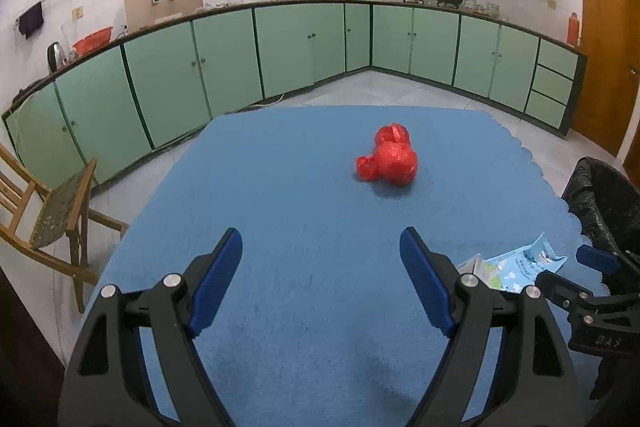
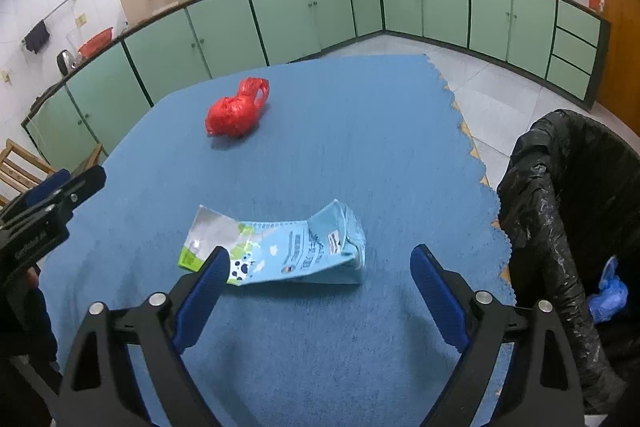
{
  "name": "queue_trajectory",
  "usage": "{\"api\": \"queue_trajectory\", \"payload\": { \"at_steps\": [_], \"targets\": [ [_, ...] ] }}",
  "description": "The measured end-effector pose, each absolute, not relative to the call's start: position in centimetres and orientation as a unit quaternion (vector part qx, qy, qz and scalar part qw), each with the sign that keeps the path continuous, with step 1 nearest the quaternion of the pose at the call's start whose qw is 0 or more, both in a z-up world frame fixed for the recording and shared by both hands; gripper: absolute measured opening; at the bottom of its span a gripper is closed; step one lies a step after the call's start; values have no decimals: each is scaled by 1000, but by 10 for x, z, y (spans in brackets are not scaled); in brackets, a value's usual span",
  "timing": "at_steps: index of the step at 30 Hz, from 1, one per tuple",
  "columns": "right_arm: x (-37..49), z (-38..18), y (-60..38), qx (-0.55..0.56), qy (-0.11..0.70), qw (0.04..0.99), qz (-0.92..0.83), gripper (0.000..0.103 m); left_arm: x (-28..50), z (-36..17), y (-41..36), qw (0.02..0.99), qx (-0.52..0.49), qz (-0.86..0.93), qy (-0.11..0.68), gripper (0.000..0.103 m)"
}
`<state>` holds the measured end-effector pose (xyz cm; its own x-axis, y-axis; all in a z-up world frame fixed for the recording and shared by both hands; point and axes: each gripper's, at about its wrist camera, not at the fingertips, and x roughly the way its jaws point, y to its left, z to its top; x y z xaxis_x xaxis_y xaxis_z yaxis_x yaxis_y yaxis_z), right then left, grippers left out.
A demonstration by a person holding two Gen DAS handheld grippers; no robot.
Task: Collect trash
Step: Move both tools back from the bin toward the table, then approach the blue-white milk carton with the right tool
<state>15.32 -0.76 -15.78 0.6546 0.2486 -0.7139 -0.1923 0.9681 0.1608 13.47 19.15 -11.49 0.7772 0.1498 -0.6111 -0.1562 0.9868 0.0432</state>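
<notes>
A blue-covered desk (image 2: 360, 131) is seen with two pieces of trash on it. A red bag (image 1: 390, 161), knotted, lies near the middle, well ahead of the left tongs (image 1: 322, 279), which are spread wide and hold nothing. A flattened carton (image 2: 276, 247) lies just in front of the right tongs (image 2: 320, 287), likewise released and empty, its left end at the left fingertip. A black-lined bin (image 2: 572, 211) is seen beside the desk's right edge, a blue scrap (image 2: 610, 293) inside it.

Both wrist cameras look forward and down over the blue table (image 1: 280, 187), sharing the red bag (image 1: 390, 161) and cabinets (image 2: 280, 11).
</notes>
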Motion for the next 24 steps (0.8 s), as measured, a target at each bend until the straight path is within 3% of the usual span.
{"api": "queue_trajectory", "payload": {
  "at_steps": [24],
  "targets": [
    [168, -178, 12, 17, 425, 893, 148, 90, 138, -128, 193, 938, -13, 93, 333, 79]
  ]
}}
